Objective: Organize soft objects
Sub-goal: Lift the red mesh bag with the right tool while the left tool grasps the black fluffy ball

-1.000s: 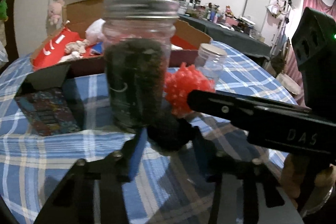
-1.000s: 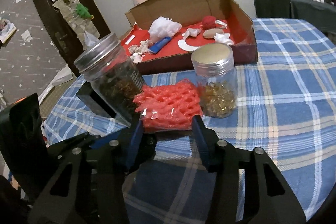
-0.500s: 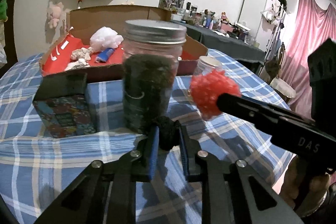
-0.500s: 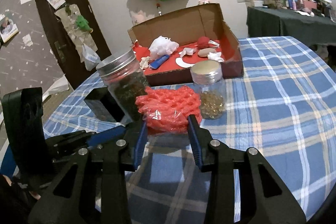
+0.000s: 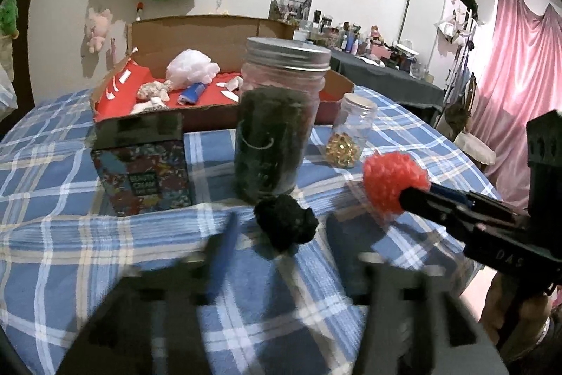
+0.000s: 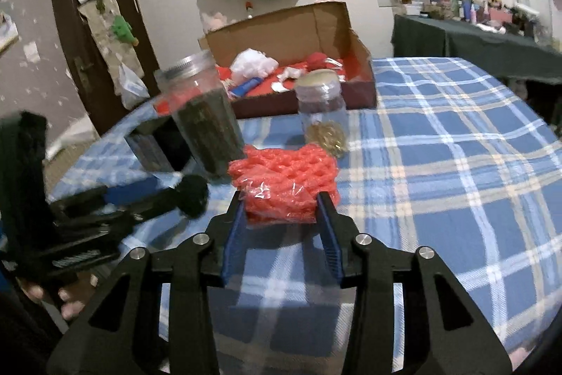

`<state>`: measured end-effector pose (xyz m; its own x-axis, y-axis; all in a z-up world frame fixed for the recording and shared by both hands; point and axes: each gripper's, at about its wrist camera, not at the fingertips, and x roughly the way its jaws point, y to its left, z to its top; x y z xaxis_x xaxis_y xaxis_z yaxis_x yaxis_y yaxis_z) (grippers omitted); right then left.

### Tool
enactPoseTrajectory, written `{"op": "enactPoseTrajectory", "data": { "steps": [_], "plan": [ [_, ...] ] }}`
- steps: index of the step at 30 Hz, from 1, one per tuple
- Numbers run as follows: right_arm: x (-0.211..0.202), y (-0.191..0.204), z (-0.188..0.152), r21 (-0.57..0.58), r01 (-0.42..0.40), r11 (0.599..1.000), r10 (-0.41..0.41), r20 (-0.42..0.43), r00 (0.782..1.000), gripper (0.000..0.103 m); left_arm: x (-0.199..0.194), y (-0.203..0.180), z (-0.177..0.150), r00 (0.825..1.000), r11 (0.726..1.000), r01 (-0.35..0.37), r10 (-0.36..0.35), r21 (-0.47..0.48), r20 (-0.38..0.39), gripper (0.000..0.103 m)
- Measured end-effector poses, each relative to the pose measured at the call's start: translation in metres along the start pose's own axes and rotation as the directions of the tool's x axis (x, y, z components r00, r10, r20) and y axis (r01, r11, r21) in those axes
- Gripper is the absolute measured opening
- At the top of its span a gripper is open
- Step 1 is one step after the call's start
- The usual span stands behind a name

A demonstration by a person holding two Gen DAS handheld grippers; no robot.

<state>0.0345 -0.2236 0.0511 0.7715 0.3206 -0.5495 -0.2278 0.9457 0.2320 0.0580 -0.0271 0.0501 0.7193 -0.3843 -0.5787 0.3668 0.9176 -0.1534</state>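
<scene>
While both grippers angle down over the checked desk (image 6: 456, 143), their states differ. Left gripper (image 5: 281, 234) — blurred in its own view; jaws have just been opening and stand apart, the black pom-pom (image 5: 285, 221) between them, with a gap on each side, and whether it rests on the cloth cannot be told. Right gripper (image 6: 282, 209) — jaws clamped on the red foam net (image 6: 284, 185), held clear above the cloth; a hand (image 5: 516, 315) grips its handle at the desk's right edge. Behind the pom-pom: a large jar (image 5: 277, 122) of dark stuff, a small jar (image 5: 349, 136) of gold beads to its right, a patterned box (image 5: 140, 171) to its left. Beyond them a cardboard box (image 6: 298, 30) with a red floor holds assorted soft items. Open cloth lies to the right of the jars and in front of the grippers.
</scene>
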Motion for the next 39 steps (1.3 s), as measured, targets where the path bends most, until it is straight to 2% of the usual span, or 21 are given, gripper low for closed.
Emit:
{"op": "enactPoseTrajectory", "data": {
  "steps": [3,5,7,13,18,23,24,26,28,29,30,34,39],
  "plan": [
    [-0.001,0.002,-0.007,-0.046,0.048,0.998,-0.048,0.001,0.999,0.051,-0.001,-0.002,-0.002,1.000,1.000,-0.014,0.014,0.020,0.011,0.068],
    [0.000,0.002,-0.011,-0.059,0.054,0.997,-0.055,-0.009,0.998,0.067,0.002,-0.001,-0.002,1.000,0.999,-0.022,0.022,0.023,0.002,0.069],
    [0.001,-0.001,-0.014,-0.051,0.065,0.997,-0.065,-0.007,0.998,0.074,0.005,-0.001,-0.004,1.000,1.000,-0.023,0.023,0.019,-0.009,0.072],
    [0.001,-0.008,-0.017,-0.038,0.092,0.995,-0.092,-0.004,0.996,0.076,0.007,0.000,-0.004,0.999,0.999,-0.038,0.038,0.020,-0.003,0.083],
    [0.006,-0.011,-0.019,-0.023,0.083,0.996,-0.084,-0.013,0.996,0.077,0.014,-0.006,0.000,0.999,0.999,-0.036,0.036,0.039,-0.009,0.084],
    [0.009,-0.014,-0.021,-0.018,0.093,0.995,-0.093,-0.012,0.996,0.077,0.027,-0.008,0.005,0.998,0.998,-0.044,0.045,0.034,-0.047,0.084],
    [0.010,-0.015,-0.021,-0.013,0.090,0.996,-0.090,-0.012,0.996,0.077,0.030,-0.008,0.006,0.997,0.998,-0.046,0.047,0.031,-0.056,0.081],
    [0.011,-0.017,-0.022,-0.005,0.083,0.997,-0.083,-0.013,0.996,0.077,0.036,-0.008,0.005,0.996,0.998,-0.048,0.050,0.029,-0.074,0.067],
    [0.013,-0.016,-0.023,-0.006,0.077,0.997,-0.077,-0.009,0.997,0.075,0.043,-0.008,0.003,0.993,0.999,-0.046,0.049,0.028,-0.105,0.036],
    [0.014,-0.016,-0.023,-0.007,0.069,0.998,-0.069,-0.001,0.998,0.058,0.046,-0.007,0.001,0.992,0.999,-0.034,0.036,0.019,-0.121,0.036],
    [0.013,-0.016,-0.023,-0.003,0.045,0.999,-0.045,0.012,0.999,0.052,0.044,-0.006,0.000,0.993,0.999,-0.032,0.033,0.012,-0.110,0.035],
    [0.012,-0.013,-0.017,0.019,-0.018,1.000,0.018,0.033,0.999,0.049,0.029,-0.005,-0.001,0.998,1.000,-0.027,0.028,0.008,-0.064,0.033],
    [0.010,0.006,-0.006,-0.031,-0.036,0.999,0.038,0.068,0.997,0.048,0.014,-0.003,0.003,0.999,1.000,-0.028,0.029,0.009,-0.033,0.033]
  ]
}}
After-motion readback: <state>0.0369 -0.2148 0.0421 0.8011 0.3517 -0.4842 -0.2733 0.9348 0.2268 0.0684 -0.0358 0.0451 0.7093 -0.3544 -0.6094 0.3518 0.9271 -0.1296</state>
